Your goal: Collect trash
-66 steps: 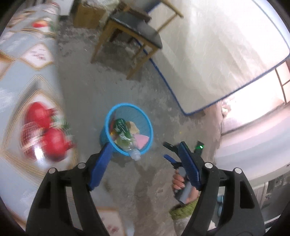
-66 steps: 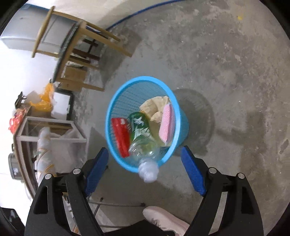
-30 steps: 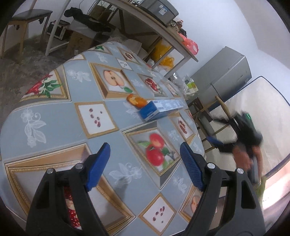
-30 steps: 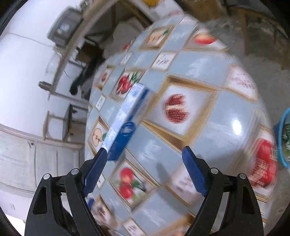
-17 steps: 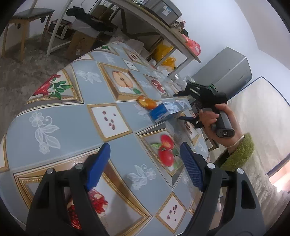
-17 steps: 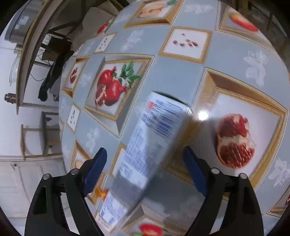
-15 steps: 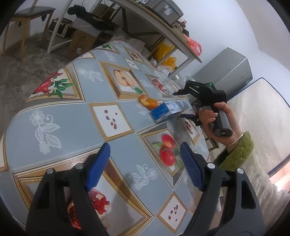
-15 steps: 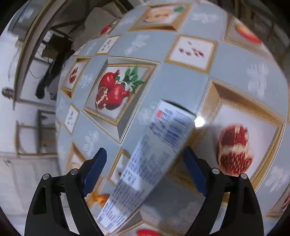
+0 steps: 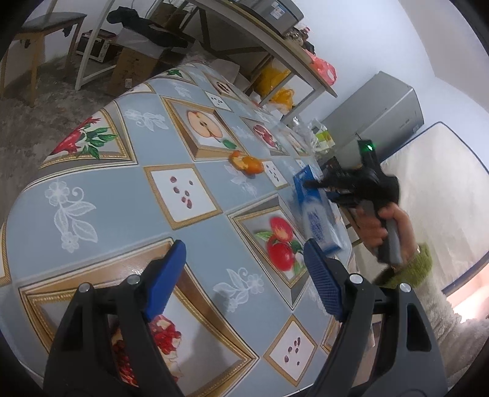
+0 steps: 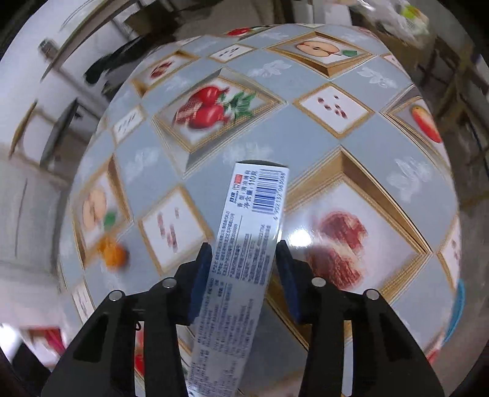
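A long blue and white box (image 10: 253, 213) lies along the middle of the right wrist view, over the fruit-patterned tablecloth (image 10: 305, 143). My right gripper (image 10: 244, 245) is closing on it, and both blue pads touch its long sides. In the left wrist view the same box (image 9: 318, 220) looks tilted and blurred at the table's right edge, with the right gripper (image 9: 324, 186) on it and a hand in a green sleeve behind. An orange peel (image 9: 247, 163) lies further back on the table (image 9: 101, 195). My left gripper (image 9: 243, 245) hangs open above the near part of the table with nothing between its fingers.
The rim of a blue mesh bin (image 10: 458, 308) shows past the table's right edge. Behind the table are a long workbench (image 9: 275, 39) with bags and boxes under it, a grey cabinet (image 9: 382, 113), a mattress (image 9: 443, 189) against the wall, and a wooden stool (image 9: 39, 27).
My right gripper came down over the box, rolled into line with it and closed on its sides. The box has tipped up from lying flat. My left gripper stayed put and open.
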`<state>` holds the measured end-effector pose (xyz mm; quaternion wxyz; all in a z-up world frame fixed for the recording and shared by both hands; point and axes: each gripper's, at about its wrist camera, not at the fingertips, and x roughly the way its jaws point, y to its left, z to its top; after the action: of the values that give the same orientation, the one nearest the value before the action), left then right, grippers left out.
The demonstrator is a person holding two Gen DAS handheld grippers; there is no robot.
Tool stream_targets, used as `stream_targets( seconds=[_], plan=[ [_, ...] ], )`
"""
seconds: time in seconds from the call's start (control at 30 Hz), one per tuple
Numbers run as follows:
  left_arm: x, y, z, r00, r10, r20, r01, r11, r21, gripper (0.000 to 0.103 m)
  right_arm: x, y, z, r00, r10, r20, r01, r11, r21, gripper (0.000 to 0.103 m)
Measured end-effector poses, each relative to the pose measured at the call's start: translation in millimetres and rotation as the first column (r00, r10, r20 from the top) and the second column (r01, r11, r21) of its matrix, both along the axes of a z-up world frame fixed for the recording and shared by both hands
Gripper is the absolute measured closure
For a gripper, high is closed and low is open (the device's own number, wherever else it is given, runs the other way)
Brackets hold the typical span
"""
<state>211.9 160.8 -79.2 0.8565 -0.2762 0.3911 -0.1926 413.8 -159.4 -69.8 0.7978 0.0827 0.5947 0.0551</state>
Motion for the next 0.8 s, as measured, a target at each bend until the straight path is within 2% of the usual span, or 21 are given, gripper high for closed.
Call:
stream_targets(
  seconds=[0.07,0.2,0.33,0.43,0.5,0.63,0.7,0.8],
  plan=[
    [1,-5,1,1.000,-0.007,-0.003,0.007,1.000,0.010,0.028,-24,-4,2,0.999,0.034,0.015,-0.034,0.999,-0.011,0.066],
    [3,-17,4,0.999,-0.034,-0.011,0.035,0.999,0.036,0.028,-72,-17,4,0.997,0.060,0.046,-0.059,0.998,-0.026,0.067],
    [13,-30,13,0.998,-0.059,-0.010,0.060,0.994,0.094,0.028,-107,-36,4,0.997,0.042,0.067,-0.044,0.999,0.023,0.066],
    [27,-37,20,0.998,-0.068,-0.019,0.070,0.986,0.155,0.028,-124,-45,2,0.998,0.027,0.062,-0.033,0.995,0.095,0.051],
    [46,-45,25,0.997,-0.070,-0.037,0.077,0.969,0.235,0.028,-136,-49,4,0.997,0.014,0.079,-0.023,0.993,0.114,0.048],
    [88,-58,25,0.992,-0.083,-0.095,0.109,0.940,0.324,0.030,-152,-52,4,0.992,0.001,0.123,-0.015,0.994,0.109,0.048],
    [107,-62,23,0.989,-0.095,-0.116,0.129,0.935,0.331,0.033,-160,-52,6,0.987,-0.005,0.160,-0.008,0.996,0.084,0.048],
    [136,-66,19,0.987,-0.080,-0.136,0.121,0.939,0.323,0.043,-164,-52,6,0.982,-0.005,0.191,-0.009,0.997,0.072,0.048]
  ],
)
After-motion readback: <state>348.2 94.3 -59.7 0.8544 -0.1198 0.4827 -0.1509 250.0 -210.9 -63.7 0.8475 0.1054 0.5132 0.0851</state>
